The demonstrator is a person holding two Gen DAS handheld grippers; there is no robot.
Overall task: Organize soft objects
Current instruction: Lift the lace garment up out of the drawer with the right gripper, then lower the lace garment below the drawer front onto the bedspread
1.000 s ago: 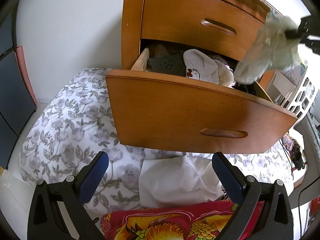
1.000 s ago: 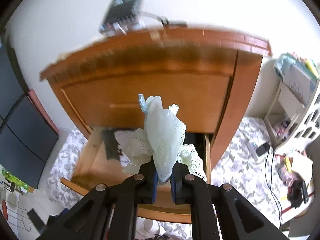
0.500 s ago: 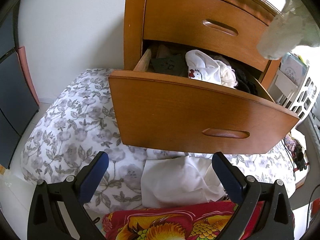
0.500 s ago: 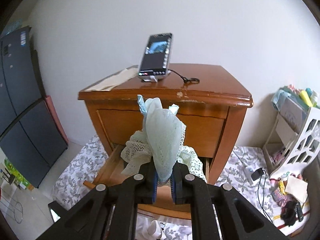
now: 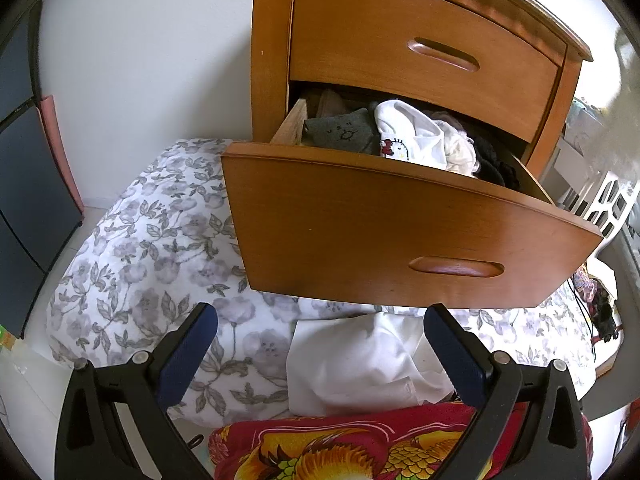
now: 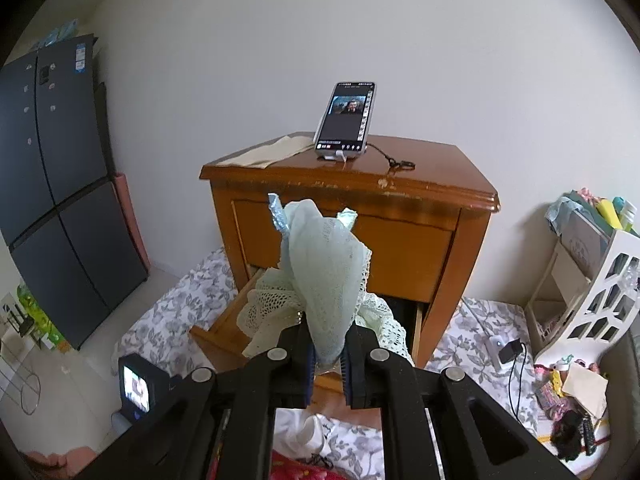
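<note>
My right gripper (image 6: 327,354) is shut on a pale green lace cloth (image 6: 324,276) and holds it high in front of the wooden nightstand (image 6: 400,196). The nightstand's lower drawer (image 5: 400,236) stands open and is full of clothes, with a grey garment (image 5: 340,132) and a white one (image 5: 412,136) on top. My left gripper (image 5: 320,344) is open and empty, low in front of the drawer, above a white cloth (image 5: 360,364) and a red patterned cloth (image 5: 340,448) on the floral mattress (image 5: 152,248).
A phone (image 6: 346,120) stands on the nightstand top beside a beige cloth (image 6: 268,152). A dark cabinet (image 6: 52,184) stands at the left. A white shelf (image 6: 592,292) with clutter stands at the right, with cables and small items on the floor.
My right gripper has risen and pulled back from the drawer with the lace cloth, which has left the left wrist view. The left gripper has hardly moved.
</note>
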